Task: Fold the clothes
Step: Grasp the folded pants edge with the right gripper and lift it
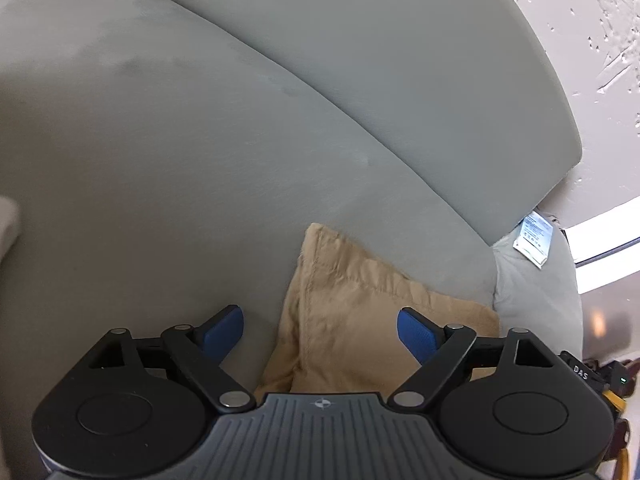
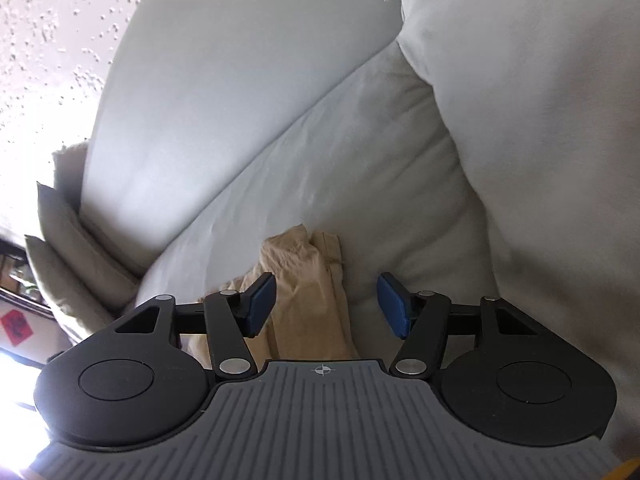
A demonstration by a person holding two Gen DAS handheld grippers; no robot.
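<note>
Both grippers are over the grey sofa (image 1: 200,152), and the tan garment (image 1: 360,312) lies on the seat cushion, partly folded by the look of it, with stitched seams showing. In the left wrist view it sits at about six o'clock, its corner poking up toward twelve. The left gripper (image 1: 320,330) hangs above it, jaws released and spread wide, blue pads (image 1: 418,338) clear of the fabric. Nothing gripped.

Over in the right wrist view, the same garment shows as a bunched, narrow end, just left of centre, running toward six o'clock under the tool. The right gripper (image 2: 325,304) is also released, jaws parted, with cloth below the gap but no pinch on it.

My read: this is the approach to a grasp, each tool lining up on one end of the garment. The next move calls for dropping onto an edge or corner and closing on a single layer, not the whole bunch.

Containers? None in sight. A white printed label (image 1: 534,240) shows at three o'clock by the sofa's armrest cushion (image 1: 536,296).
</note>
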